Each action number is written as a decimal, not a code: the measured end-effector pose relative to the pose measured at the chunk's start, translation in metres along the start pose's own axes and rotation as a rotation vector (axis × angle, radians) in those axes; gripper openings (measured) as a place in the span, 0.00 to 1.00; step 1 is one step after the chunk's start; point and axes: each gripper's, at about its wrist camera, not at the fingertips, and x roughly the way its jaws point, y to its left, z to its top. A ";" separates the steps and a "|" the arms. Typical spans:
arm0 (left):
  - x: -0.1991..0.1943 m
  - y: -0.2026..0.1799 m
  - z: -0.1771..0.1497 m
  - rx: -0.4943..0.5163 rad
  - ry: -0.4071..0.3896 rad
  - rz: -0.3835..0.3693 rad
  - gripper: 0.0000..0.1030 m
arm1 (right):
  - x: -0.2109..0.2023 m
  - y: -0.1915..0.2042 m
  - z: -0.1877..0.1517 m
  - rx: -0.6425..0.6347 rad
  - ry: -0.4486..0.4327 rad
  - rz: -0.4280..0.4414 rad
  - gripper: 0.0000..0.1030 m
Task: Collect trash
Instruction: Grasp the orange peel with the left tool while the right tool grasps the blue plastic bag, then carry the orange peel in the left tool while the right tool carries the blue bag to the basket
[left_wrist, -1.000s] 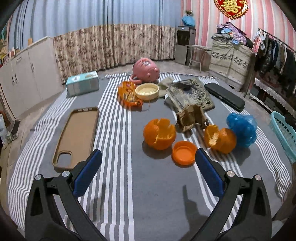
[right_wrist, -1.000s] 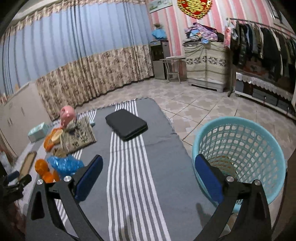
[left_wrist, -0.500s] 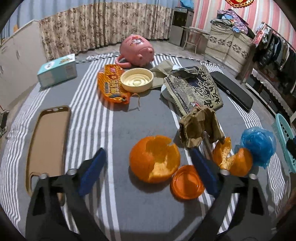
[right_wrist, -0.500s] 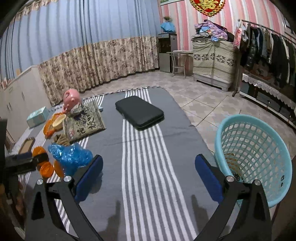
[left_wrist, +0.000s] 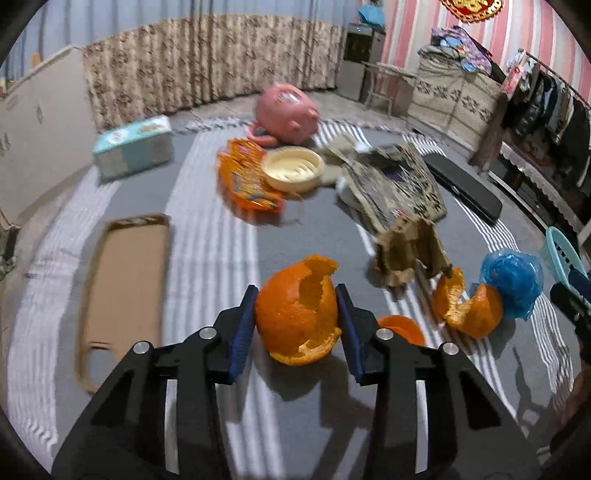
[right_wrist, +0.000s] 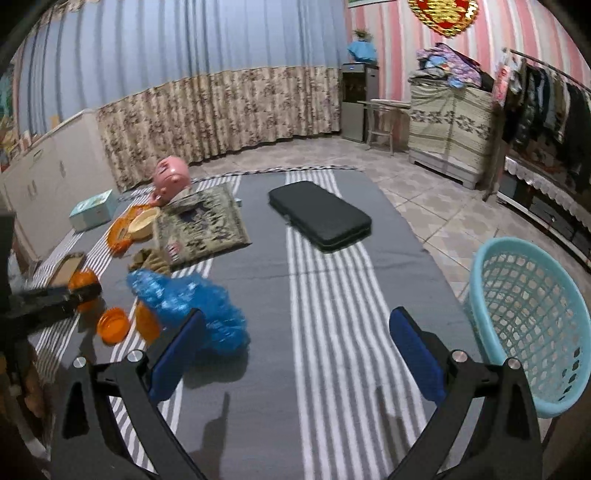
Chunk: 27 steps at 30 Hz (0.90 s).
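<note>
Now left tongs (left_wrist: 295, 325) clamp orange peel (left_wrist: 297, 314), opening up-right.

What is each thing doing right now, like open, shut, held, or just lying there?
left gripper: shut on the orange peel.
orange peel: clamped between the pads, hollow.
right gripper: open, holding nothing.
second orange peel: lying torn open on the mat.
orange lid: lying flat.
blue plastic bag: crumpled, lying loose.
basket: tilted towards the camera, contents unclear.
cream bowl: upright.
</note>
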 end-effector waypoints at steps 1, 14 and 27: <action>-0.004 0.004 0.000 -0.002 -0.010 0.007 0.40 | 0.000 0.003 -0.001 -0.012 0.006 0.005 0.95; -0.039 0.039 -0.010 -0.007 -0.060 0.058 0.40 | 0.031 0.031 0.004 -0.035 0.085 0.126 0.78; -0.048 0.020 -0.003 0.022 -0.096 0.046 0.40 | 0.009 0.011 0.017 -0.033 0.030 0.162 0.28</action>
